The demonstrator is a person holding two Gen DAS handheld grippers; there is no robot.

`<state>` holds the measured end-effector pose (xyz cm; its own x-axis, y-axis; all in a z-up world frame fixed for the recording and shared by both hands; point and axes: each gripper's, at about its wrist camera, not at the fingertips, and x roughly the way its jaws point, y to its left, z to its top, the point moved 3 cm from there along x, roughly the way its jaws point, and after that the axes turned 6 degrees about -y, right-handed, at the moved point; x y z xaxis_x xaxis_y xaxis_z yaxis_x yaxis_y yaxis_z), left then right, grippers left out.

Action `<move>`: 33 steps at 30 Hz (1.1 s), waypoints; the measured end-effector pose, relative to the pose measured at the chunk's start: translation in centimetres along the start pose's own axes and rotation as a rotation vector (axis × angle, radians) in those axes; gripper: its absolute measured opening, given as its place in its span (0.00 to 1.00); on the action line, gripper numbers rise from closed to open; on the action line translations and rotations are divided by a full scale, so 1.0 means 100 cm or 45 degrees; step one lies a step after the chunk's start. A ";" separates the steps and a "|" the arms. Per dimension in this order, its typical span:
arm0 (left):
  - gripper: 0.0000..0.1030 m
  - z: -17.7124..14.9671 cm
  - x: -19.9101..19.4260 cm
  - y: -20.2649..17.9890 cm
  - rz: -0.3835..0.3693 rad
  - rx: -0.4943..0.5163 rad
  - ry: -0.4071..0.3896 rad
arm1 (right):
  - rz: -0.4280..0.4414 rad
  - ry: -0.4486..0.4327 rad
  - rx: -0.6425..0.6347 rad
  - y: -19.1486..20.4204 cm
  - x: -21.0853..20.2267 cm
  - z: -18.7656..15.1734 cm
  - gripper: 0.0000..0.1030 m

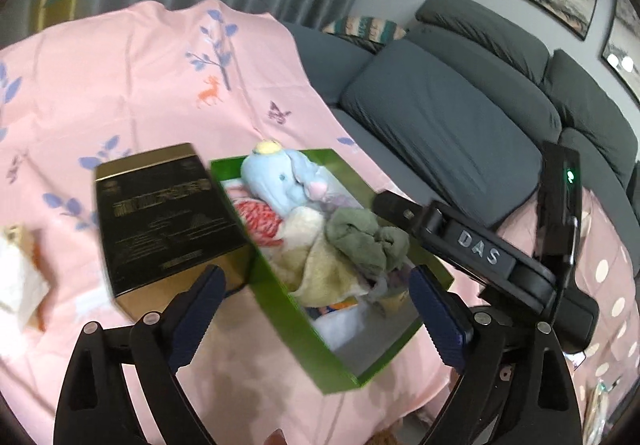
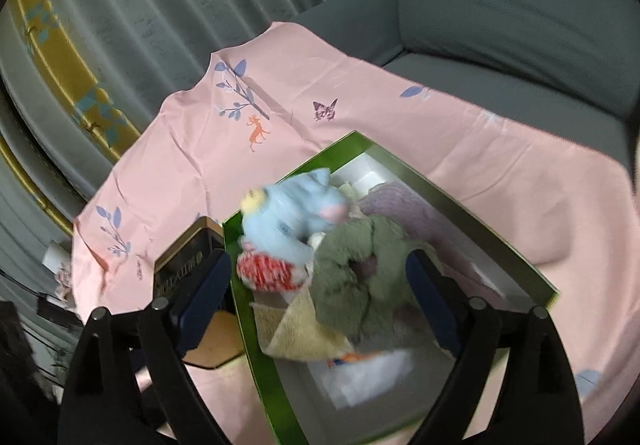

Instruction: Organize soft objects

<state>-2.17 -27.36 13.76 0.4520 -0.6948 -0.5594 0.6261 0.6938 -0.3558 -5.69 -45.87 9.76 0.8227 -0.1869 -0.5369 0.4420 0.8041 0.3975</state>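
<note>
Left tool: jaws spread wide apart, gripping nothing, hanging above the near half of the green box.
Right tool: jaws likewise wide apart and empty, poised over the box; in the left wrist view its black body reaches in from the right, above the box's right rim.
Green box: open-topped, lying at an angle on the pink sheet, with bare floor showing at its near end.
Blue plush elephant: at the far end of the box, farthest from both tools, with a yellow tuft on top.
Red and white knit piece: just near of the elephant, against the box's left wall.
Green cloth: bunched in the middle of the box, between the right tool's two fingers in the right wrist view, not touched by them.
Cream towel: under and left of the green cloth.
Black and gold box: closed, just left of the green box, beside the left tool's left finger.
Grey sofa: right of and beyond the sheet.
Sharpness: both views are blurred.
</note>
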 end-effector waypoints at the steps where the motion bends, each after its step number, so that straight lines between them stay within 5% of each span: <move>1: 0.92 0.000 -0.005 0.002 0.025 -0.001 0.002 | -0.013 -0.006 -0.021 0.003 -0.005 -0.002 0.89; 7: 0.92 -0.002 -0.036 0.008 0.123 0.030 -0.021 | -0.130 -0.067 -0.089 0.011 -0.040 -0.007 0.94; 19: 0.92 -0.010 -0.084 0.013 0.141 0.021 -0.082 | -0.083 -0.204 -0.114 0.050 -0.112 -0.029 0.99; 33: 0.92 -0.021 -0.095 0.008 0.149 0.076 -0.087 | -0.129 -0.233 -0.138 0.066 -0.131 -0.044 0.99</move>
<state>-7.27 -19.81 17.19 0.5652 -0.6223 -0.5416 0.6023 0.7599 -0.2446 -15.11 -35.67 16.15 0.8317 -0.3608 -0.4220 0.4926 0.8301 0.2612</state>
